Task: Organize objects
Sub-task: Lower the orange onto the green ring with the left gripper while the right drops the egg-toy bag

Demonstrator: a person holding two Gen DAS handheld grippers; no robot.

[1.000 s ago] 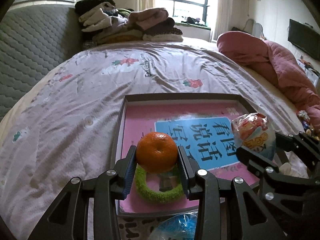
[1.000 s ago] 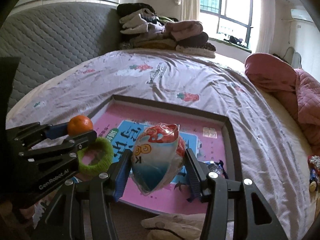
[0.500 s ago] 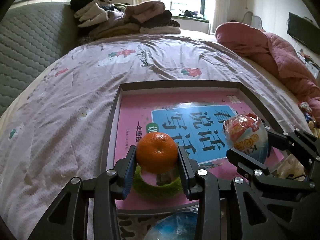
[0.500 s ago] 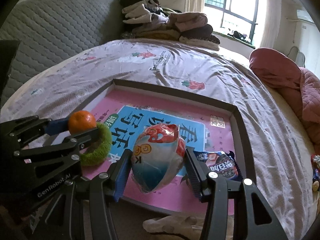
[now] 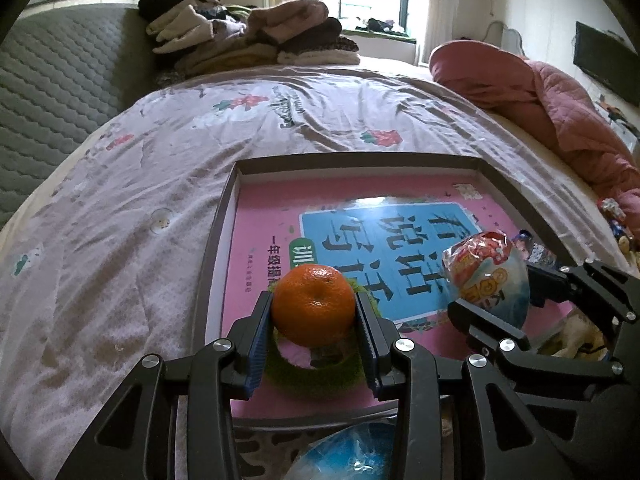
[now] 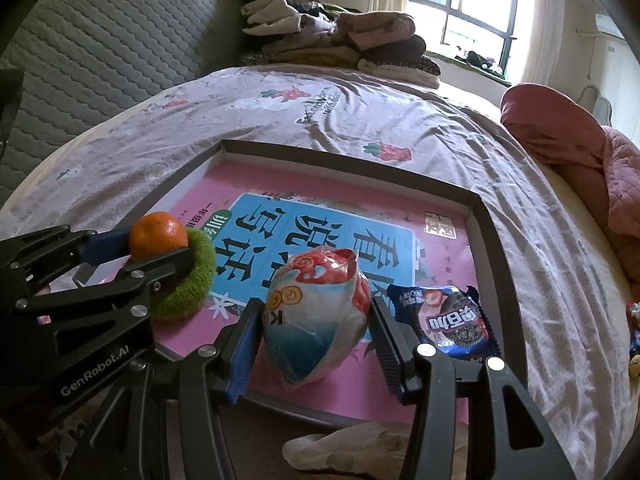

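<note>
Both grippers hang over the near edge of the shallow tray (image 6: 494, 240) on the bed (image 5: 120, 208), which suggests it is where loose things get gathered. The left gripper (image 5: 315, 322) clamps a tangerine (image 5: 314, 304) just above a green fuzzy ring (image 6: 198, 276) at the tray's near left. The right gripper (image 6: 316, 340) squeezes a wrapped snack bag (image 6: 316, 312) (soft, so held across its middle), beside a dark cookie packet (image 6: 450, 320) already lying at the near right.
</note>
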